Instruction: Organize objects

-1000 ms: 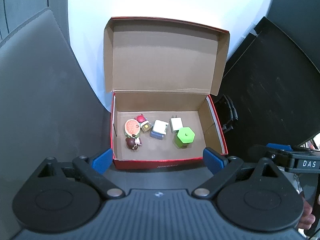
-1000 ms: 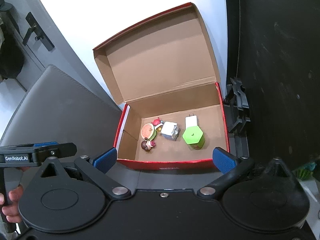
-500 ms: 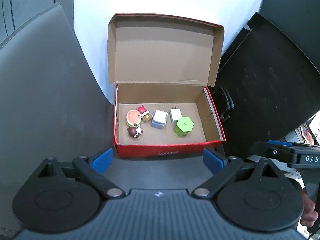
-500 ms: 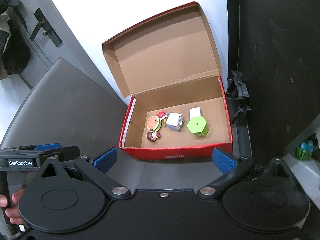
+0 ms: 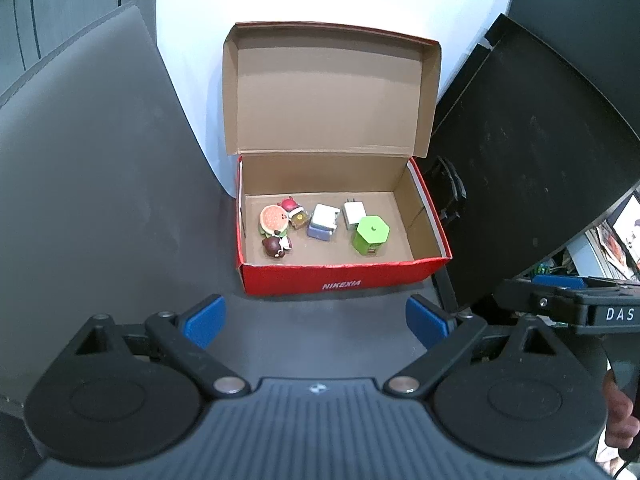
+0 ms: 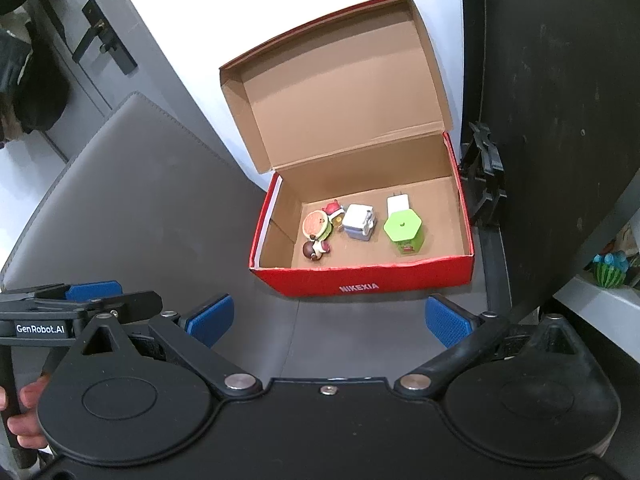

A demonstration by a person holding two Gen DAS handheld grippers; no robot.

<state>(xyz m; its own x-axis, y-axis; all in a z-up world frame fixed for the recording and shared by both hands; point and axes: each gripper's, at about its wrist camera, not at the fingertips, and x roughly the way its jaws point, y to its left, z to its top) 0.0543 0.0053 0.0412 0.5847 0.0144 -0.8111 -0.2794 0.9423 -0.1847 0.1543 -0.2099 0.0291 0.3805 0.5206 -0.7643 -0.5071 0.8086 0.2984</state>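
A red shoe box (image 5: 344,276) (image 6: 360,278) stands open on a grey seat, lid upright. Inside lie a green hexagonal block (image 5: 370,234) (image 6: 403,229), a white plug (image 5: 354,212) (image 6: 398,203), a white-and-blue cube (image 5: 323,222) (image 6: 359,221), a burger toy (image 5: 273,219) (image 6: 316,224) and small figures (image 5: 277,245) (image 6: 315,249). My left gripper (image 5: 316,320) is open and empty, back from the box front. My right gripper (image 6: 328,318) is open and empty too, also short of the box.
A grey padded seat (image 5: 100,200) (image 6: 140,208) lies under and left of the box. A black panel (image 5: 540,160) (image 6: 552,120) stands to the right with a black clip (image 6: 482,160). A white wall is behind. A shelf with trinkets (image 6: 610,268) is far right.
Both grippers have pulled back and up from the box, so it looks smaller and its front label now shows. The objects in the box have not moved.
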